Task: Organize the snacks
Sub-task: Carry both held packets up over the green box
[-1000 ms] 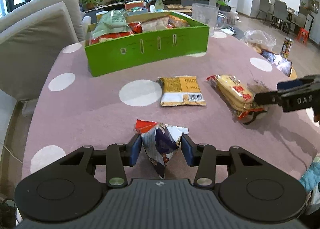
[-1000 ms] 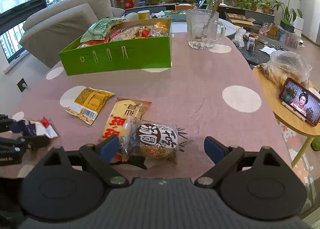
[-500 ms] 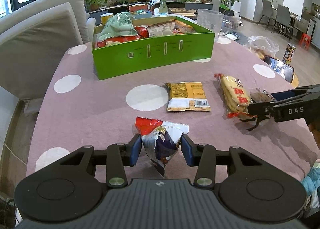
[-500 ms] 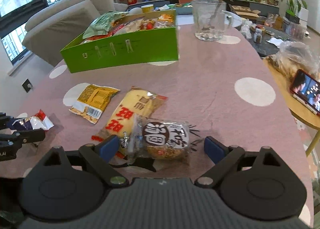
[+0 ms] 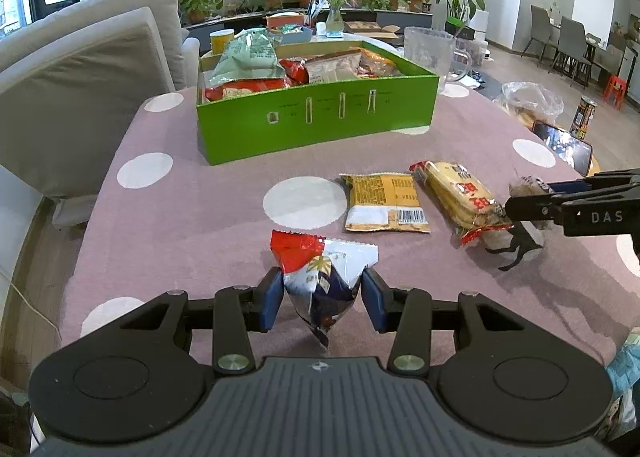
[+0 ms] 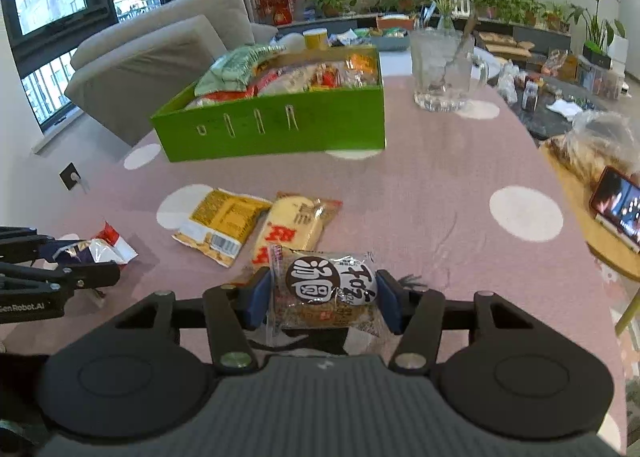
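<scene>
Pink table (image 6: 440,185); right gripper (image 6: 322,299) clamping brown-label snack (image 6: 324,293), label legible only here.

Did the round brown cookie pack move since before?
Yes. The cookie pack now sits squeezed in the right gripper, overlapping the yellow cracker pack it lay beside earlier.

Left wrist view: sits behind my left gripper (image 5: 322,299), looks forward and down across pink dotted table (image 5: 192,233) toward green box (image 5: 316,117), sofa at left. Right wrist view: behind my right gripper (image 6: 323,299), same downward tilt, box (image 6: 276,129) farther left. Both near tabletop. Shared: box, yellow packet (image 5: 384,201) (image 6: 224,223), each other's gripper at frame edge.
</scene>
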`<state>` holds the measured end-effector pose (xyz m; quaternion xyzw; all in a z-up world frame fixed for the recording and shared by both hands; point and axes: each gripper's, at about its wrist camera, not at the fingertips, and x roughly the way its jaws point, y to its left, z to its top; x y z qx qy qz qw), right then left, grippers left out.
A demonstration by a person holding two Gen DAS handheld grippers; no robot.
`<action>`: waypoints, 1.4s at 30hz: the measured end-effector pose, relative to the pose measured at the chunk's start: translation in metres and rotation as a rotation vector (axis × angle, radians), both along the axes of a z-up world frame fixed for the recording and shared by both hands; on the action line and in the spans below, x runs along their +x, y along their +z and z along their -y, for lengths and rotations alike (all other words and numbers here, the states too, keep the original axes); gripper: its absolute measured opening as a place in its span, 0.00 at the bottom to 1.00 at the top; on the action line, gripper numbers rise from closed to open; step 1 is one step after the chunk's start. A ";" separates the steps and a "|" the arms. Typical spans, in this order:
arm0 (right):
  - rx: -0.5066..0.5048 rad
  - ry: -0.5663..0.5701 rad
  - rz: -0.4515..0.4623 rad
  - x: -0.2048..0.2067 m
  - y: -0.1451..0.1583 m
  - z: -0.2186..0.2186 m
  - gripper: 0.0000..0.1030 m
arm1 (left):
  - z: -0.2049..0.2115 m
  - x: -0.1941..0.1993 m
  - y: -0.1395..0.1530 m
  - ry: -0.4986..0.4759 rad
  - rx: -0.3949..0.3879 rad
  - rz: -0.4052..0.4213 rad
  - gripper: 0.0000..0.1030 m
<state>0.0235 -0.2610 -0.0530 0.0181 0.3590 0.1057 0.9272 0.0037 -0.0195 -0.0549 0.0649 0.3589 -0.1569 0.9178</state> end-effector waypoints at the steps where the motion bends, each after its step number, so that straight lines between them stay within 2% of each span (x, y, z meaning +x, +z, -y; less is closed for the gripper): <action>1: 0.005 0.000 0.007 -0.001 0.002 0.000 0.67 | 0.000 0.000 0.001 0.002 -0.001 0.003 0.39; 13: 0.026 -0.003 0.062 -0.005 0.026 -0.004 0.67 | -0.001 -0.006 0.025 0.008 -0.014 0.059 0.38; 22: 0.057 0.015 0.125 0.011 0.052 -0.019 0.67 | 0.012 0.000 0.053 -0.013 -0.028 0.127 0.38; 32: 0.081 0.013 0.184 0.031 0.072 -0.024 0.67 | 0.028 0.025 0.073 -0.036 -0.047 0.173 0.38; 42: 0.115 -0.041 0.191 0.077 0.078 -0.012 0.67 | 0.039 0.075 0.079 -0.037 -0.045 0.177 0.38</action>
